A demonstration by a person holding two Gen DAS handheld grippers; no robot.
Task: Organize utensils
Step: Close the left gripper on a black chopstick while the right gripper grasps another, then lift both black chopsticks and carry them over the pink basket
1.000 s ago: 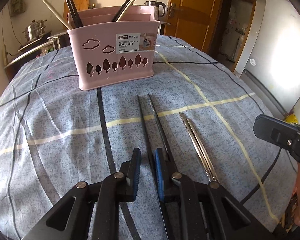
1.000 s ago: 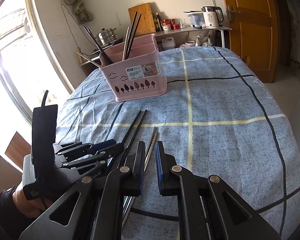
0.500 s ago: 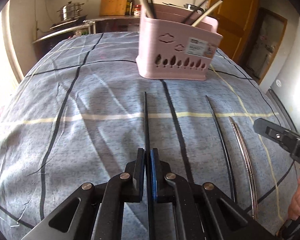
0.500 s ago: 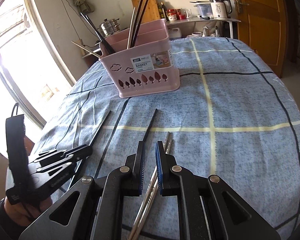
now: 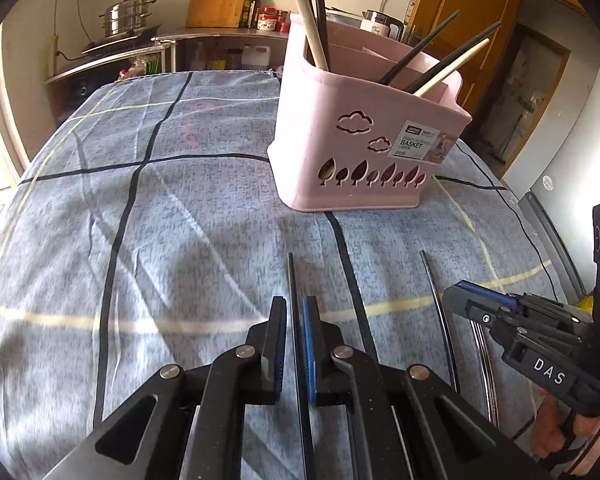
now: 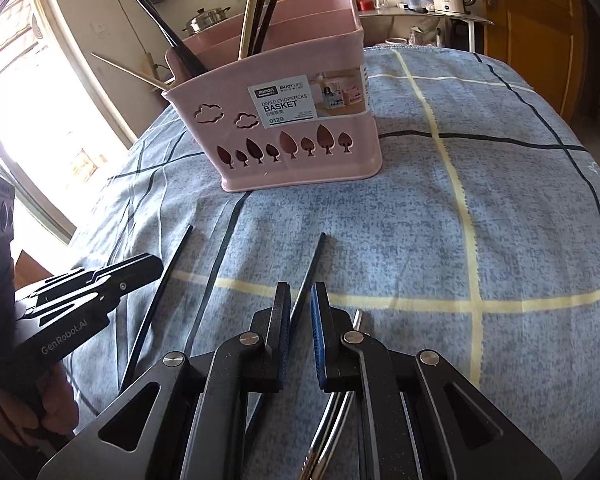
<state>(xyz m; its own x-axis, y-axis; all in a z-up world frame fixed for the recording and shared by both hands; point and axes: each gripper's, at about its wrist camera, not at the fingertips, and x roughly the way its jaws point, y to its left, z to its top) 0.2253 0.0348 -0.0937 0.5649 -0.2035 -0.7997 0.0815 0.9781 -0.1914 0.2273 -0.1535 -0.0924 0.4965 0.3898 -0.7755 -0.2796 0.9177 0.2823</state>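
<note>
Black chopstick [image 5: 291, 280] flat on cloth; steel pair [image 6: 332, 412] apparently beside.

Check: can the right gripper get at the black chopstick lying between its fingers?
Probably yes. The right gripper straddles the black chopstick, jaws slightly apart, nothing between. The steel chopsticks lie just to the right, and the left gripper is off to the side.

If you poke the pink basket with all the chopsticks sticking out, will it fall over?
Probably not from a light poke. The pink basket stands on a wide flat base, which should steady it. But it looks like thin, light plastic on soft tablecloth, so it may slide or rock. The tall chopsticks lean far above its rim, so a hard push up high could tip it.
</note>
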